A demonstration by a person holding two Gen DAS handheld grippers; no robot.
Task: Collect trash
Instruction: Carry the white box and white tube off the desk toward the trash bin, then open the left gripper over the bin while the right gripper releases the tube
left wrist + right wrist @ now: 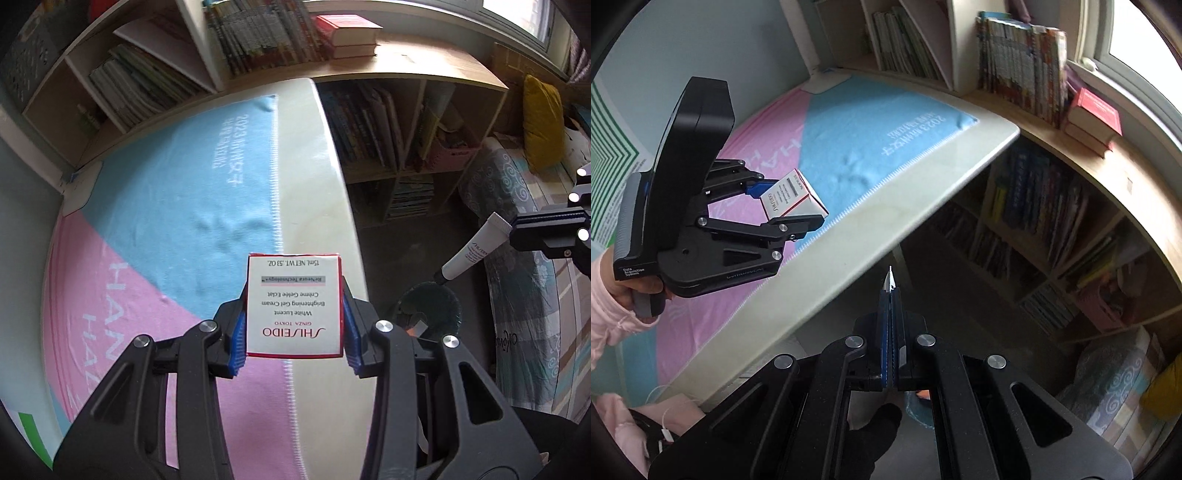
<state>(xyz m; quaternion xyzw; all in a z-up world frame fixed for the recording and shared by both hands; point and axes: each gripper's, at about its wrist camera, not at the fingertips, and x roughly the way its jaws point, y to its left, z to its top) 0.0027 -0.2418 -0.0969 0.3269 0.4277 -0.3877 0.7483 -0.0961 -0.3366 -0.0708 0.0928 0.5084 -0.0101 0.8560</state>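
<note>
My left gripper (pixel 293 314) is shut on a white and red Shiseido cream box (pixel 293 304) and holds it above the table near its right edge. It also shows in the right wrist view (pixel 792 210) with the box (pixel 792 199). My right gripper (pixel 891 295) is shut on a white cosmetic tube, only the crimped end (pixel 891 278) shows there. In the left wrist view the tube (pixel 471 251) hangs cap down from the right gripper (pixel 517 230) above a dark round trash bin (pixel 430 308) on the floor.
A pink and blue cloth (pixel 166 221) covers the white table (pixel 332 184). Bookshelves (pixel 388 140) stand behind and below the table's far side. A patterned bed or cushion (pixel 517 258) lies right of the bin. A yellow pillow (pixel 541 122) sits farther back.
</note>
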